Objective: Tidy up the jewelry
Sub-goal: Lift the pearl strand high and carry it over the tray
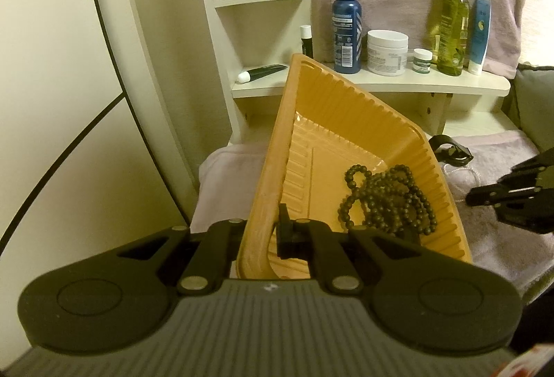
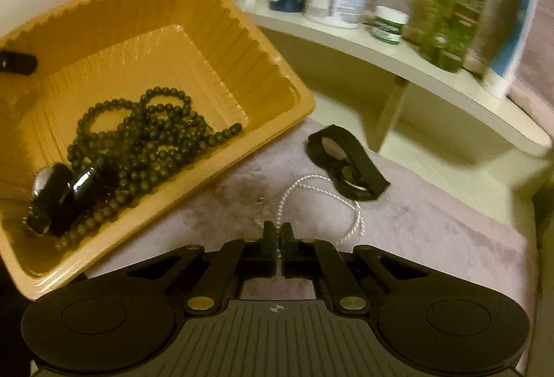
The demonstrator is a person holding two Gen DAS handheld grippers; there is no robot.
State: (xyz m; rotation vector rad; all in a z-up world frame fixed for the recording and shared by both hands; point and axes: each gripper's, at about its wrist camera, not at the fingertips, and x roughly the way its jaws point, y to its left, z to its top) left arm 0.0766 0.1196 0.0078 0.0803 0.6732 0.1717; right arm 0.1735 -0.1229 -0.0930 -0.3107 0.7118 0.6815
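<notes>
Jewelry sits in two places: a long strand of dark green round beads [image 2: 145, 138] lies coiled inside the ribbed orange plastic tray [image 2: 263, 72], together with a black wristwatch with shiny metal parts [image 2: 59, 193] at about 8 o'clock of the tray floor, while a thin white twisted cord necklace [image 2: 349, 204] lies looped on the pale lilac towel [image 2: 432, 231] outside it.

The left gripper [image 1: 268, 231] has its fingers closed tight on the tray's near wall, holding the tray tilted above the towel.

The right gripper [image 2: 279, 238] has its fingers brought almost together, pinching the white cord, which runs out from between them towards 1 o'clock.

A black strap with a round ring [image 2: 346, 159] lies on the towel just beyond the cord loop, at 1 o'clock from the right fingers.

Behind, a cream wooden shelf [image 1: 484, 84] carries a dark blue spray bottle [image 1: 346, 20], a white jar [image 1: 387, 51], a small green-labelled jar [image 1: 422, 60] and a yellow-green spray bottle [image 1: 452, 27].
</notes>
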